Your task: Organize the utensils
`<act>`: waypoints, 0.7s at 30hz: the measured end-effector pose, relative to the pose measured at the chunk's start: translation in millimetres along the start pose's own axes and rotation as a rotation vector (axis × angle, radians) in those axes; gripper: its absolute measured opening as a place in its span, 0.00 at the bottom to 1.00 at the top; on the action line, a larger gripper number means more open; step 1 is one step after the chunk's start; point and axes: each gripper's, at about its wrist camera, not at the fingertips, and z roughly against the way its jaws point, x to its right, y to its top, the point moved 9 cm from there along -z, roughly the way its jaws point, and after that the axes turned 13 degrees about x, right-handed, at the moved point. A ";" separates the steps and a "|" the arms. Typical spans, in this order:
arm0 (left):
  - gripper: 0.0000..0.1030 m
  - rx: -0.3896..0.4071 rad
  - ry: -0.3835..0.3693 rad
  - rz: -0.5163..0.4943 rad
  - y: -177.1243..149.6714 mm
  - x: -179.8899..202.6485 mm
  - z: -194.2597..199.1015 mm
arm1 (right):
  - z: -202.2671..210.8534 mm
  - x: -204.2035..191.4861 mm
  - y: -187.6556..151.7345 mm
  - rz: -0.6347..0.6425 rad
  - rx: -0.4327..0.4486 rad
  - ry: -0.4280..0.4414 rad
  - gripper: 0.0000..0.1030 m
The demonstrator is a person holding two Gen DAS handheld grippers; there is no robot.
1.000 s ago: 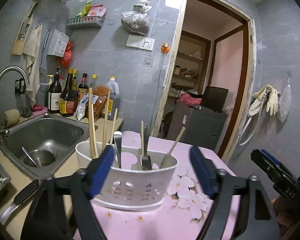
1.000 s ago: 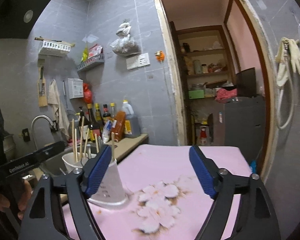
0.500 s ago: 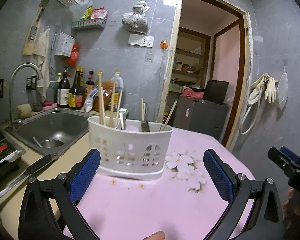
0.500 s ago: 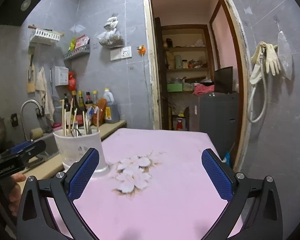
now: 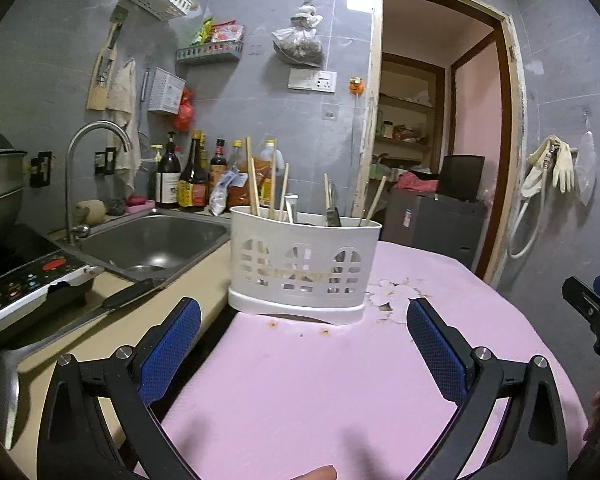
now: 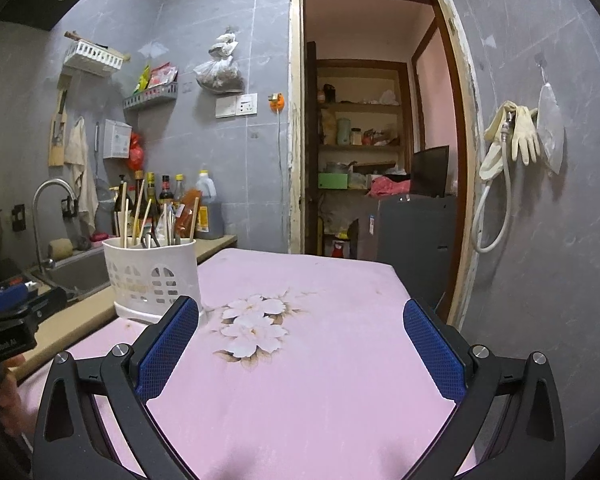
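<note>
We see a white perforated plastic caddy (image 5: 303,270) of wooden chopsticks (image 5: 253,192) on the pink floral surface (image 5: 340,392); left tool (image 5: 303,344) and right tool (image 6: 301,340) both released, empty.

Your left wrist camera is looking low across the pink tablecloth (image 5: 300,380), facing the nearby white utensil caddy (image 5: 302,268). Your right wrist camera is sitting further right, facing the doorway (image 6: 376,128), sharing caddy (image 6: 152,276) and cloth.
</note>
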 end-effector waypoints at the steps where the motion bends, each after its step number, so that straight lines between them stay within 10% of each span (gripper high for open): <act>1: 0.98 0.004 0.005 -0.006 0.1 0.1 1.5 | 0.6 -0.4 -0.7 0.002 0.000 -0.002 1.00; 21: 0.98 -0.002 -0.001 -0.030 -5.8 2.9 0.1 | -0.6 4.1 -10.7 -0.008 -0.033 -0.017 1.00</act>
